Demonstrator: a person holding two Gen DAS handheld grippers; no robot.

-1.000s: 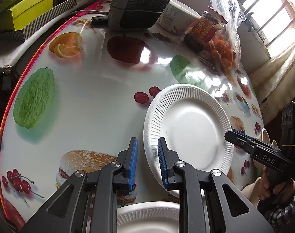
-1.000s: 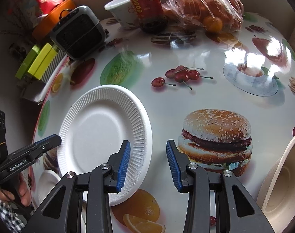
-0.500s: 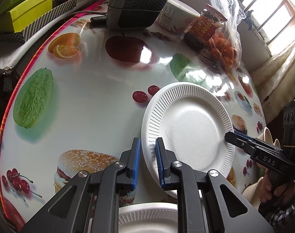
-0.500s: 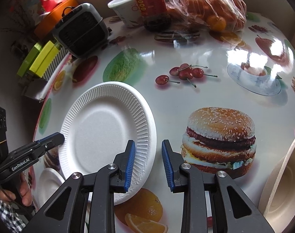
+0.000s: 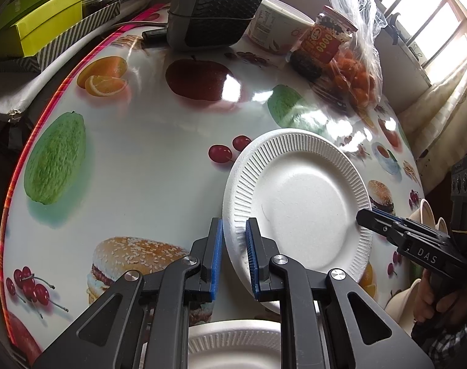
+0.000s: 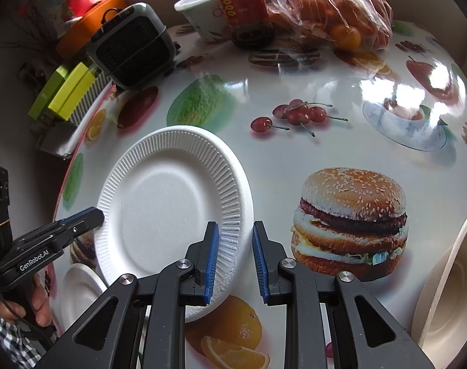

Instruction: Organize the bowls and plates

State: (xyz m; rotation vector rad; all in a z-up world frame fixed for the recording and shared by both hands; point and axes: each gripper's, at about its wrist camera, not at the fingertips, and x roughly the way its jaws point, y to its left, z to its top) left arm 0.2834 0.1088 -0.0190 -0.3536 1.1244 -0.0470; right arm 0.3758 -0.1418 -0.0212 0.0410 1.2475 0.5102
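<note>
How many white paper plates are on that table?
2. One large ribbed white paper plate sits mid-table, its rim between both grippers' fingers. A second white paper plate lies at the table's near edge, partly hidden by the left gripper. Others may be out of view.

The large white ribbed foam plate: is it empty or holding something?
Empty. The large white ribbed foam plate shows only its bare white centre in both wrist views.

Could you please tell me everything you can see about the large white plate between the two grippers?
The large white plate is round, matte, apparently foam or paper, with a ribbed rim and a smooth, empty centre. It sits on the fruit-printed table. The left hand-held gripper straddles its near rim, jaws narrowly apart; the right hand-held gripper brackets the opposite rim. Whether either pad presses it is unclear.
</note>
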